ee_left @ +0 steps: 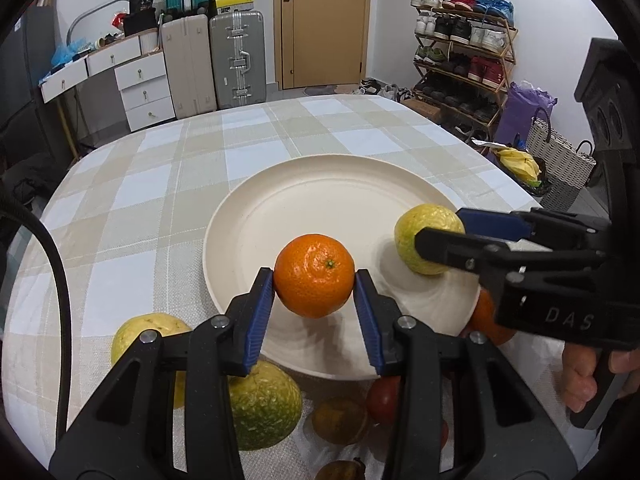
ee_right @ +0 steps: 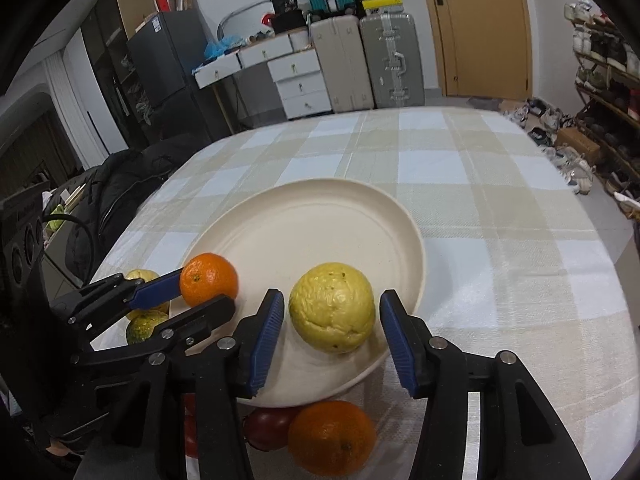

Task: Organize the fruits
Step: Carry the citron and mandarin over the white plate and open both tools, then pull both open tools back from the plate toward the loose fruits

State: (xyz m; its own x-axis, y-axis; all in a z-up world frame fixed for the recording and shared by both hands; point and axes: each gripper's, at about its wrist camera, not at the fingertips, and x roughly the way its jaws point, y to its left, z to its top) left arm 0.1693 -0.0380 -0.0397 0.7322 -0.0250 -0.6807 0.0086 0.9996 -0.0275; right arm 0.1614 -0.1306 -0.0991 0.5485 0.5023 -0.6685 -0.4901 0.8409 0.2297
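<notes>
A cream plate (ee_left: 320, 184) lies on the checked tablecloth; it also shows in the right wrist view (ee_right: 320, 208). My left gripper (ee_left: 314, 276) is shut on an orange (ee_left: 314, 274) and holds it over the plate's near rim; the orange also shows in the right wrist view (ee_right: 209, 279). My right gripper (ee_right: 331, 310) is open around a yellow wrinkled fruit (ee_right: 332, 307) that rests on the plate, with gaps at both pads. That fruit shows in the left wrist view (ee_left: 420, 228) too, between the right gripper's fingers (ee_left: 452, 246).
Loose fruit lies on the cloth before the plate: a yellow fruit (ee_left: 136, 334), a green-yellow one (ee_left: 266, 408), a brownish one (ee_left: 340, 420), a dark red one (ee_right: 268, 426) and a second orange (ee_right: 332, 438). Suitcases, drawers and a shoe rack stand beyond the table.
</notes>
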